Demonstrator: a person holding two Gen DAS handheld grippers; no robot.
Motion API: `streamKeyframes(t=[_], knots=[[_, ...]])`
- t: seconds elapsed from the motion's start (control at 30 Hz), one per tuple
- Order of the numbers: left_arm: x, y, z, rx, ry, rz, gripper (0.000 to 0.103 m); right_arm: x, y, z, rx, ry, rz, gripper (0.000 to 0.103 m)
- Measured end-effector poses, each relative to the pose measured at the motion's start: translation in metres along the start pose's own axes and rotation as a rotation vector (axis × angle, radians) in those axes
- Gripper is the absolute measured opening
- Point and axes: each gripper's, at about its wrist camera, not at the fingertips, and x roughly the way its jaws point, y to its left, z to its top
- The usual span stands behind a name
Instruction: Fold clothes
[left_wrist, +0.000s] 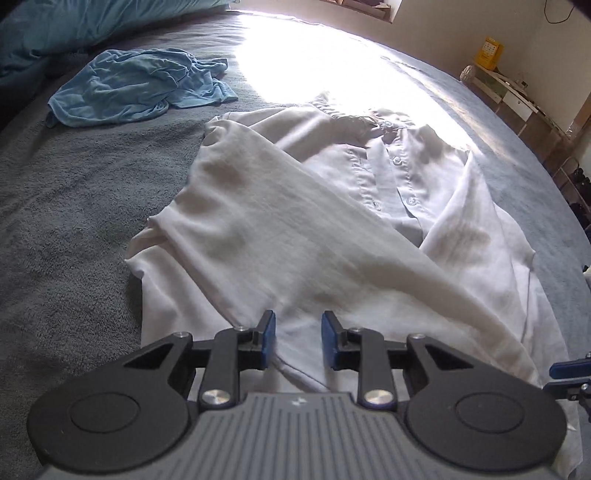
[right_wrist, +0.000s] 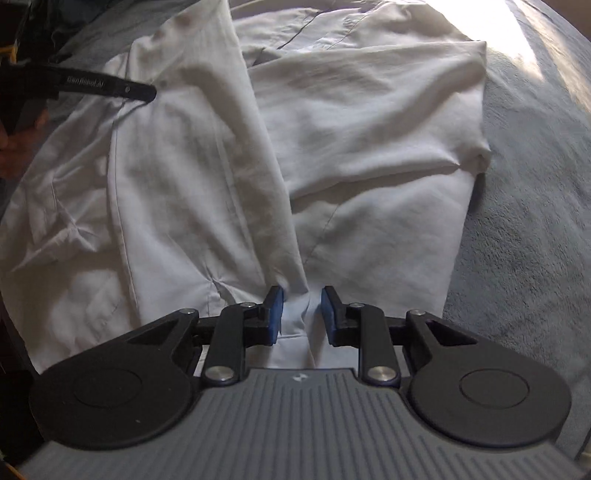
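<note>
The left gripper is hovering with its blue pads spread apart over the near hem of the white shirt, holding nothing. The right gripper is likewise sitting with its pads parted, a sleeve cuff lying between them ungripped. The shirt is lying buttoned-side up on the grey blanket, one sleeve folded diagonally across its front. Beyond it, a crumpled blue garment is resting near a teal pillow.
</note>
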Motion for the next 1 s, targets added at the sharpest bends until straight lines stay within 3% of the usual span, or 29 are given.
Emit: streamKeyframes(t=[0.07,0.17,0.23,0.37,0.43,0.53,0.77,1.0], knots=[[-0.015,-0.003,0.0,0.016,-0.01,0.003,0.033,-0.023,0.002,0.0,0.024,-0.059,0.037,0.022],[-0.03,-0.012,-0.008,0.033,0.006,-0.029,0.035,-0.039,0.022,-0.005,-0.031,-0.078,0.102,0.023],[-0.031,-0.018,-0.019,0.048,0.034,-0.044,0.038,-0.037,0.038,-0.009,-0.081,-0.071,0.132,0.023],[-0.011,-0.027,-0.045,0.076,0.122,0.016,0.038,0.001,0.058,-0.025,-0.141,0.001,0.141,0.022],[-0.011,-0.026,-0.048,0.068,0.127,0.026,0.036,0.019,0.06,-0.033,-0.146,0.041,0.114,0.022],[-0.022,-0.024,-0.04,0.052,0.104,0.027,0.038,0.007,0.056,-0.029,-0.119,0.013,0.135,0.022],[-0.028,-0.021,0.02,0.033,0.012,0.046,0.041,-0.033,0.008,0.007,0.011,-0.125,0.196,0.022],[0.029,-0.018,0.117,0.072,-0.089,0.068,0.042,-0.025,-0.058,0.08,0.05,-0.264,0.15,0.023]])
